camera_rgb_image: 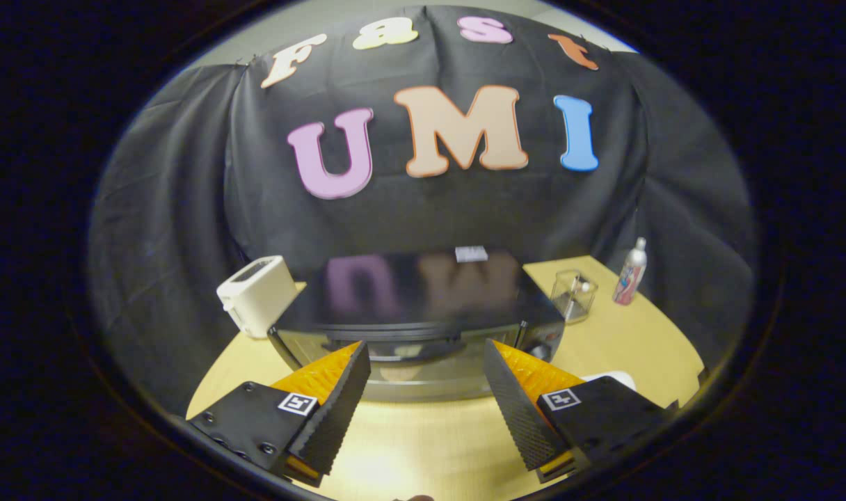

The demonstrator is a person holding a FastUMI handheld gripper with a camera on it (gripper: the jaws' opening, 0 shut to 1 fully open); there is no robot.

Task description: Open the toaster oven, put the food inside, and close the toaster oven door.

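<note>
The hand-held gripper (pixel 426 390) is wide open and holds nothing. Its fingers point at the black toaster oven (pixel 416 313) in the middle of the frame, just ahead on the wooden worktop (pixel 423 438). A white toaster (pixel 258 296) stands at centre left; a clear jar (pixel 574 295) and a bottle (pixel 630 273) stand at centre right.

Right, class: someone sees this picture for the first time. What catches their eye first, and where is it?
First comes the glossy black toaster oven on the wooden table, just ahead of the tool, whose fingers stand wide open and hold nothing. Next, the white toaster beside the oven on one side. On the other side stand a clear glass container and a small bottle further out.
</note>
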